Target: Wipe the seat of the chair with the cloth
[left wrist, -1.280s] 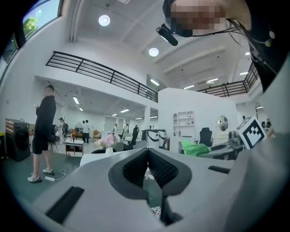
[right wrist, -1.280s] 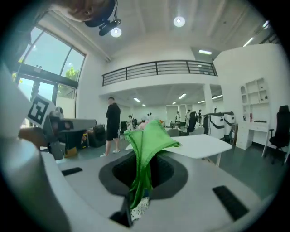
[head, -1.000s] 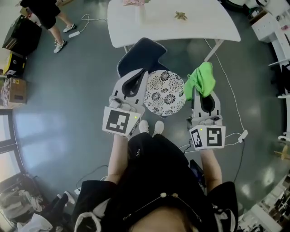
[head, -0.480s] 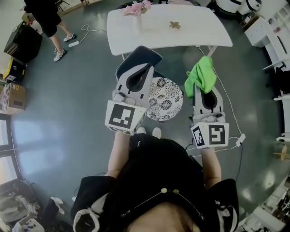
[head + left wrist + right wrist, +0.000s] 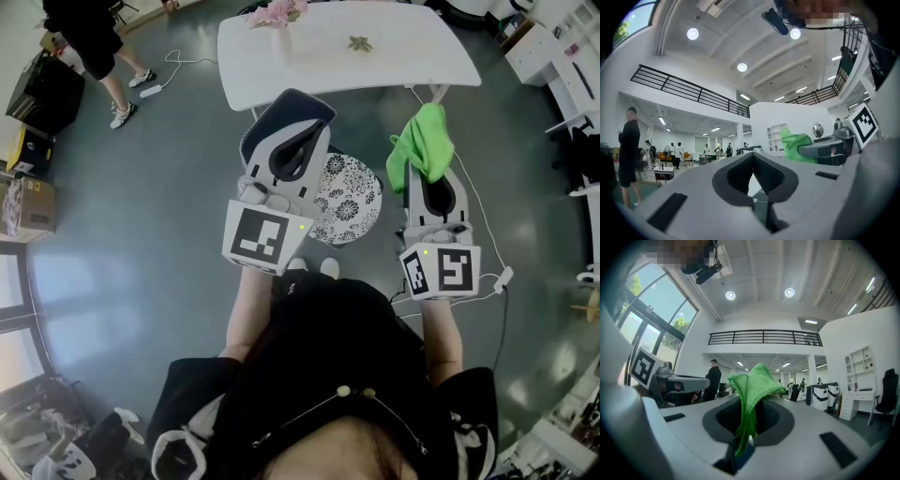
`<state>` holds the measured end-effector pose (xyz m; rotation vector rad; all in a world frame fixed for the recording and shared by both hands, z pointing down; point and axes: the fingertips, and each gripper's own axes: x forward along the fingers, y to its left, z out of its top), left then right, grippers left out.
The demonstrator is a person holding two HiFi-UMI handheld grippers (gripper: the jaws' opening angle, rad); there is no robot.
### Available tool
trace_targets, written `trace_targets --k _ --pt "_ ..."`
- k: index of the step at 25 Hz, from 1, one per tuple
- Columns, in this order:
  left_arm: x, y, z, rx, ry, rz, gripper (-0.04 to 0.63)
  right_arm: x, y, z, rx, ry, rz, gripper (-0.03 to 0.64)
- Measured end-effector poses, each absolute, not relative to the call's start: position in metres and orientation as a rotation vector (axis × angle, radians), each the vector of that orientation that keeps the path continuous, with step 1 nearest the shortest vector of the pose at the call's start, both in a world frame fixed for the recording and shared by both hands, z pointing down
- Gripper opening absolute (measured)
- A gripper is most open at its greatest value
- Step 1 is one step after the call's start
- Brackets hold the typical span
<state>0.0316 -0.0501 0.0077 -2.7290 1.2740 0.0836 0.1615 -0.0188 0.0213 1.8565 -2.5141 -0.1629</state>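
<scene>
Carrying the cloth (image 5: 424,141) over to the job, not wiping yet: that's my read of the step. Right tool (image 5: 427,167) is clenched on the green cloth. In the right gripper view the fabric runs down btwn the jaws & bunches up above the tips. Left tool (image 5: 314,131) is clenched too, tips meeting, nothing btwn them in the left gripper view. Both tools point out across the room approx. level, not down. Each gripper view shows hall & ceiling lights, no chair at all.

Chair seat (image 5: 349,197), round w/ a black-and-white floral pattern, sits low btwn the two tools in the head view, partly hidden by the left one. What looks like the dark chair back (image 5: 281,105) is on the far side, near the white counter (image 5: 375,56). Cloth is off to the seat's right & well apart from it, no contact.

Next move, as I judge it: tip the right tool nose-down & bring it in over the seat so the loose bunch of cloth lands on the pattern, then sweep across w/ light pressure. Grip must be firm, since only a narrow fold looks pinched & a drag could pull it free. Left tool has no part unless the chair needs steadying at the back.
</scene>
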Motion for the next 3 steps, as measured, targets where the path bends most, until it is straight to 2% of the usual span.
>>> trace_targets --k 3 --pt "0.0291 -0.0509 0.0089 -2.73 1.273 0.083 0.005 0.1599 -0.018 0.0224 1.857 -2.493 -0.181 0.049"
